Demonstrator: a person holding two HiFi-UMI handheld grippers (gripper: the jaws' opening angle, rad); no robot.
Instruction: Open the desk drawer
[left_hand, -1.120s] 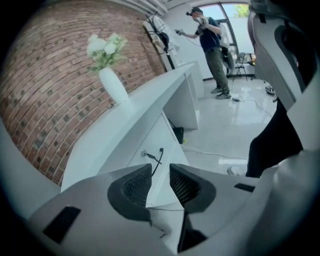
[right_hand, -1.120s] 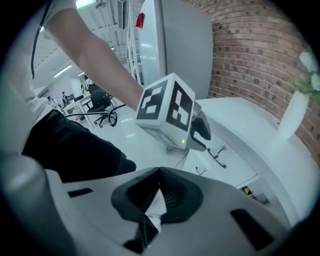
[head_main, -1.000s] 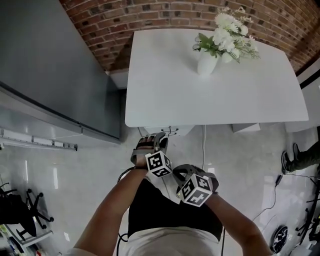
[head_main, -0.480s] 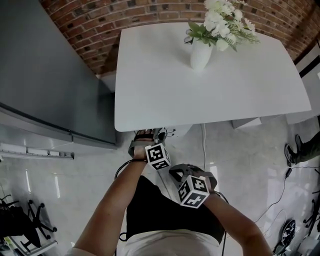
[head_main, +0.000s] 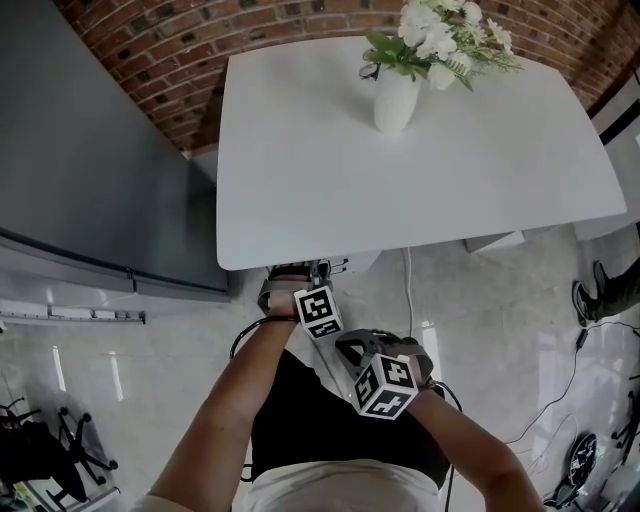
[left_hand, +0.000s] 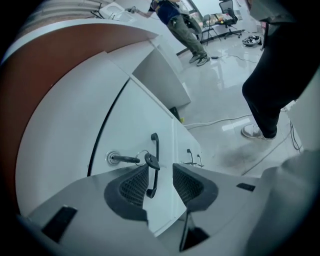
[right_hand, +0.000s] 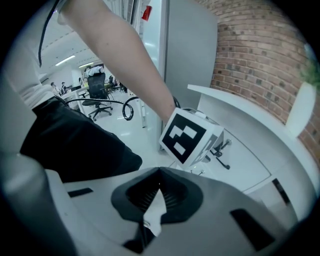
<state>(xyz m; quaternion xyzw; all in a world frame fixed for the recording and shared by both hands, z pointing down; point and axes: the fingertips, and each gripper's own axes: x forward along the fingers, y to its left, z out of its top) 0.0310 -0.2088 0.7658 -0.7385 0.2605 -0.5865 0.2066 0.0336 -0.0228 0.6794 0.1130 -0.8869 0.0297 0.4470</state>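
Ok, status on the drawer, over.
Left gripper just opened, slim black drawer handle between its jaws, ungripped. Right gripper shut, empty. White drawer closed. Dark key with ring dangles beside the handle.

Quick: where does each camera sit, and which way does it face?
Left gripper view: rides the left gripper, looking along its just-opened jaws at the drawer handle between them.
Right gripper view: rides the right gripper, past shut jaws toward the left forearm.
Head view: on the head, steeply down on the desk, forearms and grippers.
Shared: both gripper views show the drawer handle.
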